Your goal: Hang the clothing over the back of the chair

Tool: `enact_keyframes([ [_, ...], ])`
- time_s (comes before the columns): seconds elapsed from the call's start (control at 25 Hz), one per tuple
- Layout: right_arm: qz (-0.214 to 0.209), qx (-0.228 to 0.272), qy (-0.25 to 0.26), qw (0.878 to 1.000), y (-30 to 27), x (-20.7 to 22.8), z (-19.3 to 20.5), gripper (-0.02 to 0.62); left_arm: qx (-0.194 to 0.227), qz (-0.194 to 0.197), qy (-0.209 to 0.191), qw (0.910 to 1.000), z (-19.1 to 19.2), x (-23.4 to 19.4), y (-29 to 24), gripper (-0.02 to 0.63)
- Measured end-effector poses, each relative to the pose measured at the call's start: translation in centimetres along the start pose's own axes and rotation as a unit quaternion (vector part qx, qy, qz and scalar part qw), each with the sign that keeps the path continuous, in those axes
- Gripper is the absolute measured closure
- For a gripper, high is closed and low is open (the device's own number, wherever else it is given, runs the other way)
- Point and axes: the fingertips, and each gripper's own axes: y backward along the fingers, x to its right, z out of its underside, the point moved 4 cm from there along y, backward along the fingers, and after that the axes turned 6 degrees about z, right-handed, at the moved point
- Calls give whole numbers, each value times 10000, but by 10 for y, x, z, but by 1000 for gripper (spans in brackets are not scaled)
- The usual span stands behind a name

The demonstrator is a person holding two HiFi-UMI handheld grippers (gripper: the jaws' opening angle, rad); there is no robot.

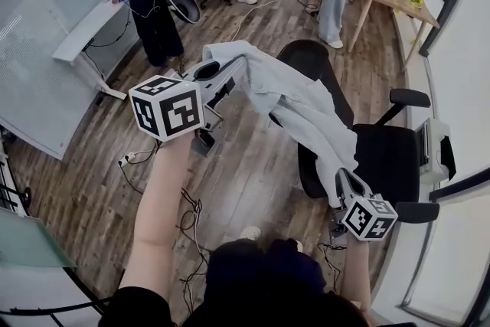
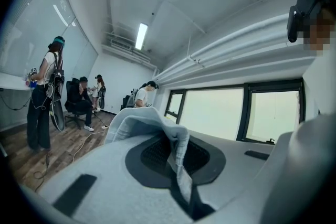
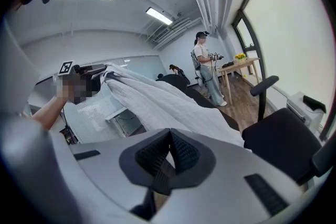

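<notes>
Wooden floor [image 1: 253,157] lies under a black office chair [image 1: 390,157]. Over its back, a pale blue shirt [image 1: 306,107] hangs stretched in the air. The left gripper [image 2: 178,165] and right gripper [image 3: 168,157] each have their jaws closed on one end of it.

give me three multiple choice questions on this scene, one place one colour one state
1. Where is the pale blue shirt? A on the floor B held up between both grippers C on the wooden table
2. The office chair is: A black B red C white
3. The left gripper is: A open, empty B shut on a cable C shut on the shirt
B: left gripper and right gripper each pinch an end. A: its seat and back are black. C: cloth sits pinched between its jaws.
</notes>
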Motion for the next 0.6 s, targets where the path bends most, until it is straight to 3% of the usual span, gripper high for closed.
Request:
enact_keyframes([
  [0.2,-38,69,37,10000,-8,-23,-8,595,106,-56,72,9999,-1,-31,32,585],
  [0.4,-102,153,82,9998,-15,-52,-15,595,327,-384,390,9980,-3,-72,76,585],
  [0.6,-52,273,239,9993,-27,-94,5,595,501,-611,466,9958,16,-124,140,586],
])
